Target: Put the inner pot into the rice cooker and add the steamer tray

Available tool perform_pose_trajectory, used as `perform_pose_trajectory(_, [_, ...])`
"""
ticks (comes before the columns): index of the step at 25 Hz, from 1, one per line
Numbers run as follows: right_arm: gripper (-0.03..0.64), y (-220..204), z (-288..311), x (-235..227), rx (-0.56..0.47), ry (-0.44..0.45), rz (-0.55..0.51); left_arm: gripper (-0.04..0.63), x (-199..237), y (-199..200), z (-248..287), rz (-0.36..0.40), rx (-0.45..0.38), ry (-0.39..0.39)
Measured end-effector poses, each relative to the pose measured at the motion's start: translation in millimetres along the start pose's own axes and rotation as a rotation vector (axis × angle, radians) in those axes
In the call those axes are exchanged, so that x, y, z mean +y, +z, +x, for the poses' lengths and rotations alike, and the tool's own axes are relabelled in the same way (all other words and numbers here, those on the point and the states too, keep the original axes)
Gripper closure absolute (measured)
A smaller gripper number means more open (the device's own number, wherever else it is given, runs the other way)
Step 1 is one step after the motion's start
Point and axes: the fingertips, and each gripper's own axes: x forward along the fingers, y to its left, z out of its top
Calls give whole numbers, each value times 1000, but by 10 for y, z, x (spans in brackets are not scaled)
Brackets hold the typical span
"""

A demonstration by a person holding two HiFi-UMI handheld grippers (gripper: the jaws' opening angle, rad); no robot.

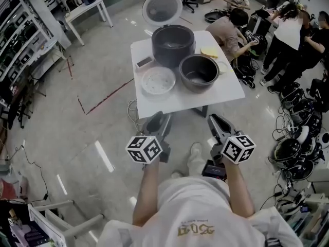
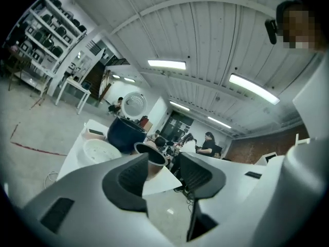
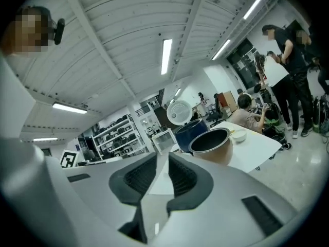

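On a white table [image 1: 226,94] stands the dark rice cooker [image 1: 173,44] with its round lid [image 1: 162,7] up. The empty inner pot [image 1: 198,72] sits in front of it to the right, and the white steamer tray [image 1: 158,80] lies in front to the left. Both grippers hang level before the table's near edge, apart from everything. My left gripper [image 1: 157,122] is open with a wide, empty gap. My right gripper [image 1: 218,125] has its jaws nearly together, a thin gap, nothing held. The left gripper [image 2: 164,161] view shows the pot [image 2: 152,158] and tray [image 2: 97,151]; the right gripper [image 3: 162,161] view shows the pot [image 3: 211,140].
A phone-like slab [image 1: 144,62] and a small cream dish [image 1: 209,52] lie on the table beside the cooker. People sit and stand at the back right [image 1: 234,27]. Cables and gear litter the floor on the right [image 1: 298,138]. Shelving [image 1: 20,40] lines the left.
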Motion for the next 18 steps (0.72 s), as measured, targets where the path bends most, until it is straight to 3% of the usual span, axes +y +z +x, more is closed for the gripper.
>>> perform_pose_trajectory(2, [450,31,-34,-73,6,8,24,345,14,1,48,1,1,12])
perform_pose_trajectory(4, [393,39,-74,-178,15,-7,35,322,40,-56,102,28,24,42])
perform_pose_trajectory(10, [390,38,43,-497,41,-4,47,330,100,-224,370,22,64,80])
perform_pose_trajectory(14, [391,132,277,-791,54,10,58,345,223,-264,688,76,102,142])
perform_pose_trajectory(18, [391,231,511,-1119,54,42,97,342,355,-310,1020,45,129,179])
